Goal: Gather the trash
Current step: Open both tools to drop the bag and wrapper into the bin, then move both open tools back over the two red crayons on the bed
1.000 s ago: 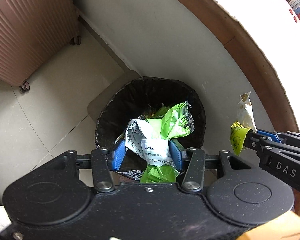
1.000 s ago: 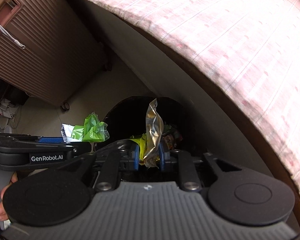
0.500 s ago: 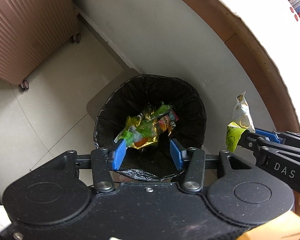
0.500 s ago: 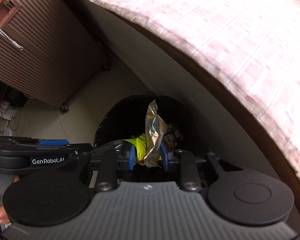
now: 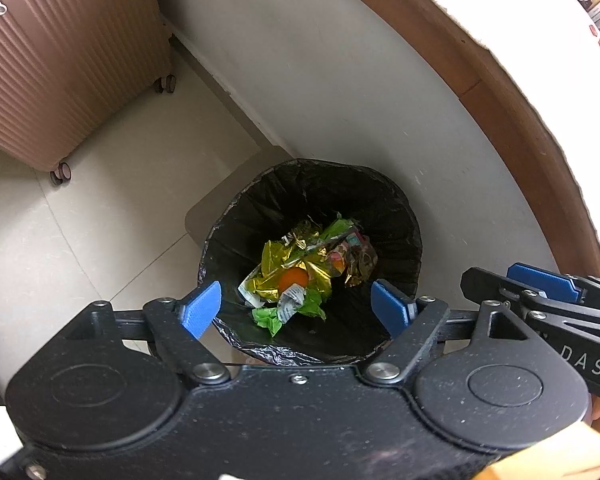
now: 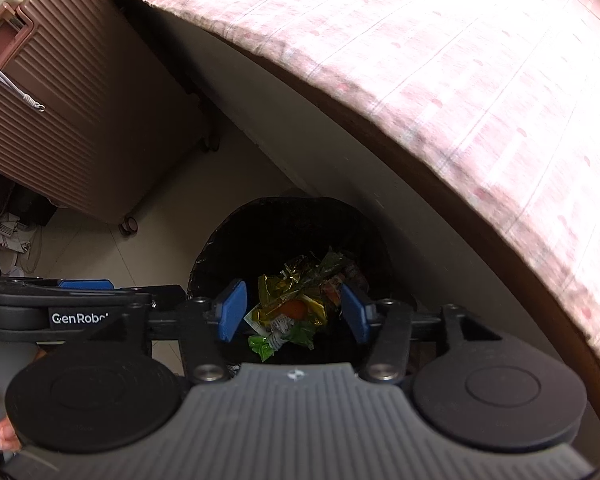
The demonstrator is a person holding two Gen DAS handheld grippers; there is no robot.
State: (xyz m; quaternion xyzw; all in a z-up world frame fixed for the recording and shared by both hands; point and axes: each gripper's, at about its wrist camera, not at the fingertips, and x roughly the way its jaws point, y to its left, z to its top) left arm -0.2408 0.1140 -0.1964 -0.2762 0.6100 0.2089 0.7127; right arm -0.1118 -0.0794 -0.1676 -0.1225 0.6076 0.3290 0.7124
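A bin lined with a black bag point(image 5: 396, 224) point(image 6: 228, 248) stands on the floor below both grippers. Inside it lies a heap of wrappers point(image 5: 304, 272) point(image 6: 296, 304): gold foil, crumpled green plastic with a white printed patch, something orange. My left gripper point(image 5: 296, 312) hangs straight above the bin, its jaws opening wide with nothing between the blue pads. My right gripper point(image 6: 292, 312) points steeply down at the same bin, jaws also opening and empty. In the left wrist view the right gripper's fingers point(image 5: 540, 280) reach in from the right edge, bare.
A ribbed brown suitcase point(image 5: 60, 60) point(image 6: 72, 120) on wheels stands on the pale tiled floor to the left. A bed with a wooden frame point(image 5: 500, 92) and pink checked sheet point(image 6: 440, 60) curves over the right. A person's fingers point(image 6: 4, 432) show at the lower left.
The left gripper let go of the green and white wrapper, which fell into the bin. The right gripper then released its silver and yellow wrapper. Both sets of jaws have spread.
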